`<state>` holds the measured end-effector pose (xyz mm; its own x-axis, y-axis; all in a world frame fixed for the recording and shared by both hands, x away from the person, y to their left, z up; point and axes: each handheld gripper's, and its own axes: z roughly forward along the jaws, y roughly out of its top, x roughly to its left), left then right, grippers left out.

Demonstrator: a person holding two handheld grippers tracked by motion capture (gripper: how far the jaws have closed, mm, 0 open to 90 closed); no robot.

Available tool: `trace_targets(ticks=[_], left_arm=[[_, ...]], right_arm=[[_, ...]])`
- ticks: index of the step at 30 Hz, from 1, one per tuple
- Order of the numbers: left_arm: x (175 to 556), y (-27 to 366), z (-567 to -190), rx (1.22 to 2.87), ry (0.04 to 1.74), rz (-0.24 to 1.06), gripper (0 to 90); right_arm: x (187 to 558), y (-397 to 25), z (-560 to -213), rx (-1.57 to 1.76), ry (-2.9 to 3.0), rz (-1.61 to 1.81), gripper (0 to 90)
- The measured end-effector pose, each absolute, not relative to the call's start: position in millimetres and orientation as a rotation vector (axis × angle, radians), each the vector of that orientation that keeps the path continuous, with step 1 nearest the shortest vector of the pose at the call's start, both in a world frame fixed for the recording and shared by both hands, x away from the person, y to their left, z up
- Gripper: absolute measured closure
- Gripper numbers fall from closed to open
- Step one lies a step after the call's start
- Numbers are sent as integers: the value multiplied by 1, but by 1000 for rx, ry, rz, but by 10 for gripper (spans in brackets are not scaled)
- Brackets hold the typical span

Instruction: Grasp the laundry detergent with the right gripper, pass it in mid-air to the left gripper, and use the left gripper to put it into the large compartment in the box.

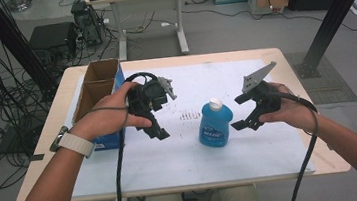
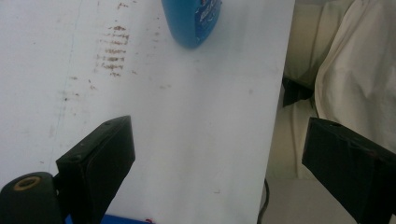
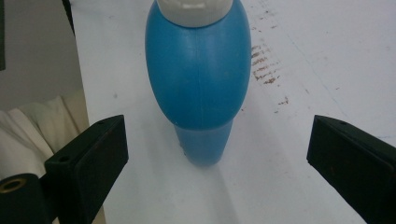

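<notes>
At the near edge of the high view, two forearms enter from 6 o'clock, each hand holding a gripper above the worktop (image 1: 283,59), which is covered by a white sheet (image 1: 182,155). The right gripper (image 1: 247,118), at 3 o'clock of centre, has its jaws spread wide and holds nothing; it sits just beside the blue bottle (image 1: 215,124), not touching it. In the right gripper view the blue bottle (image 3: 198,84) stands upright directly ahead at 12 o'clock, between the lines of the two open jaws but beyond their tips, its white cap (image 3: 194,10) at the top edge. The left gripper (image 1: 156,128), at 9 o'clock of centre, is likewise spread and empty, set apart from the bottle. The left gripper view shows the bottle's base (image 2: 192,22) far ahead at 12 o'clock, with brown smudge marks (image 2: 112,51) on the sheet at 11 o'clock. Farther out, an open cardboard box (image 1: 95,84) rests at the worktop's 10 o'clock corner, touching the left hand (image 1: 110,115).
</notes>
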<state>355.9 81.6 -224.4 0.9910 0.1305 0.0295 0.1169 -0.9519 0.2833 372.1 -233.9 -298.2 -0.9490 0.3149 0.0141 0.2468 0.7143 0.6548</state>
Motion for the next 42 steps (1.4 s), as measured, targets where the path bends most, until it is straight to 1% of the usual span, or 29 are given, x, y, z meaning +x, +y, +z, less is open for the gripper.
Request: trace_targets(ticks=[15, 22, 27, 42], left_arm=[[356, 82, -226, 2851, 186, 66, 97], [356, 81, -226, 2853, 179, 68, 97], [356, 81, -226, 2852, 182, 68, 97], [357, 80, -227, 2851, 184, 67, 97]], right_arm=[[370, -241, -318, 509, 2784, 1114, 61], [369, -244, -325, 533, 2763, 1155, 43], [362, -241, -325, 663, 2731, 1187, 38], [357, -242, -331, 648, 2690, 1230, 45]])
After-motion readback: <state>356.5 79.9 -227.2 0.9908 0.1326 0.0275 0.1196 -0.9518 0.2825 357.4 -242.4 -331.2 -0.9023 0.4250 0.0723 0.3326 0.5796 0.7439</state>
